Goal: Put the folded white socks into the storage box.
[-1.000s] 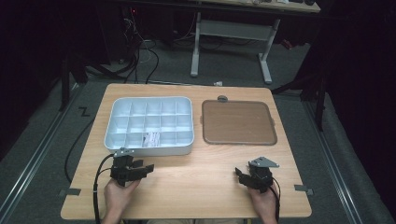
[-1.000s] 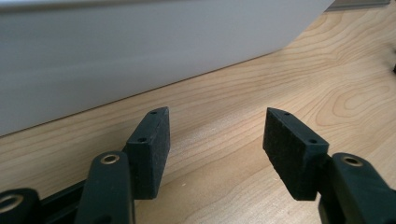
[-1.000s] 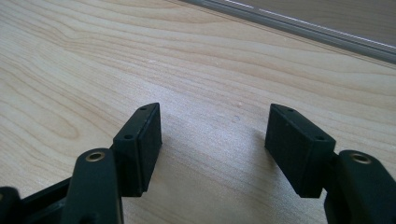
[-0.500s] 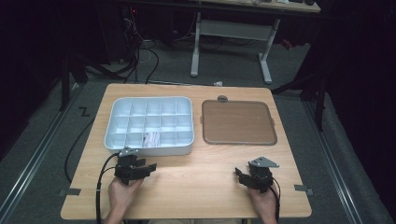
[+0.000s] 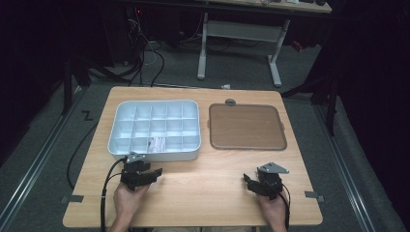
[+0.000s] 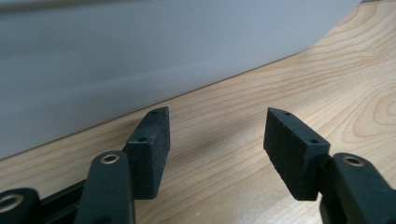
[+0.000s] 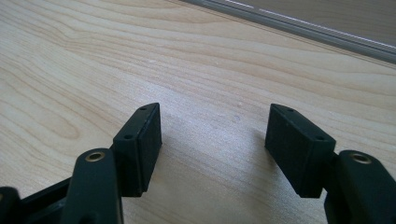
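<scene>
White plastic compartment tray (image 5: 153,128) on wooden counter (image 5: 203,193), just ahead of left claw (image 5: 145,175). Likely light, rigid, slick; grip near rim wall. Both claws gaping, empty; right claw (image 5: 254,183) well apart.

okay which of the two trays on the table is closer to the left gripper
The white compartment tray, on the table's left half. Its near wall lies just beyond the open left gripper. The flat brown tray has no compartments and sits farther right, nearer the right gripper.

Light wooden desk (image 5: 203,193) carries a white compartment tray (image 5: 153,129) at rear left; a brown flat tray (image 5: 246,126) just beside it; a small grey disc (image 5: 230,102) behind.
</scene>
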`<state>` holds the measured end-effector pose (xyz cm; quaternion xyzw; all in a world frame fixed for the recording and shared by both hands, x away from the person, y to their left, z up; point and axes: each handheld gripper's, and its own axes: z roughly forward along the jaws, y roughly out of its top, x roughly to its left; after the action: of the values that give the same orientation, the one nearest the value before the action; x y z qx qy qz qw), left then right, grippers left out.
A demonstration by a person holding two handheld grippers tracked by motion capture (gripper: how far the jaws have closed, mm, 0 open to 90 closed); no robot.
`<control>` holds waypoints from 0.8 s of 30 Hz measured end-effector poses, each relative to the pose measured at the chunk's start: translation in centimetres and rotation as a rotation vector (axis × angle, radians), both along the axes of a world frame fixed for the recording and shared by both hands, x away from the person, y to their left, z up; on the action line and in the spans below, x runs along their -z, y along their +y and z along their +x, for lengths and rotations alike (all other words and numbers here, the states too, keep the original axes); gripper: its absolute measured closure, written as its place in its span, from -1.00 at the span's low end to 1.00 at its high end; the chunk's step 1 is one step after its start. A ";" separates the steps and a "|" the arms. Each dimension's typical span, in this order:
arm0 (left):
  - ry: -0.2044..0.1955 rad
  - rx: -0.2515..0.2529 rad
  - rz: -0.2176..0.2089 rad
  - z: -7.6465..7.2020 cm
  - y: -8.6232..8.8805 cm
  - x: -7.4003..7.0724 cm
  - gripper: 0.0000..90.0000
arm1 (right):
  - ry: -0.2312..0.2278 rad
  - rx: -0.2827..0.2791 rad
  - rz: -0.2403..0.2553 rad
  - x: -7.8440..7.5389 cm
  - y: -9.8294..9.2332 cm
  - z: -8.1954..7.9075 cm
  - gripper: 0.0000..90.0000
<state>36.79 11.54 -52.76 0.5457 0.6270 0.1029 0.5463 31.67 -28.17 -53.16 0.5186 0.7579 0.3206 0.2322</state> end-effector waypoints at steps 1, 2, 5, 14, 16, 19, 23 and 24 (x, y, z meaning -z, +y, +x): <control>-0.003 0.000 0.005 0.0 0.0 0.1 -0.08 | 0.000 0.000 0.000 0.0 0.0 0.0 -0.19; -0.006 -0.003 0.007 0.1 -0.1 0.1 -0.08 | 0.000 0.000 0.000 0.0 0.0 0.0 -0.19; -0.013 -0.004 0.027 0.1 -0.1 0.3 -0.08 | 0.000 0.000 0.000 0.0 0.0 0.0 -0.19; -0.029 -0.009 0.044 0.3 -0.4 0.7 -0.08 | 0.000 0.000 0.000 0.0 0.0 0.0 -0.19; -0.032 -0.008 0.048 0.3 -0.5 0.7 -0.08 | 0.000 0.000 0.000 0.0 0.0 0.0 -0.19; -0.034 -0.010 0.049 0.4 -0.5 0.8 -0.08 | 0.000 0.000 0.000 0.0 0.0 0.0 -0.19; -0.041 -0.009 0.055 0.4 -0.6 0.9 -0.08 | 0.000 0.000 0.000 0.0 0.0 0.0 -0.19; -0.043 -0.008 0.059 0.4 -0.6 0.9 -0.08 | 0.000 0.000 0.000 0.0 0.0 0.0 -0.19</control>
<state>37.16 10.91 -53.66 0.5567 0.6140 0.1352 0.5430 31.67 -28.17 -53.16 0.5185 0.7579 0.3206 0.2322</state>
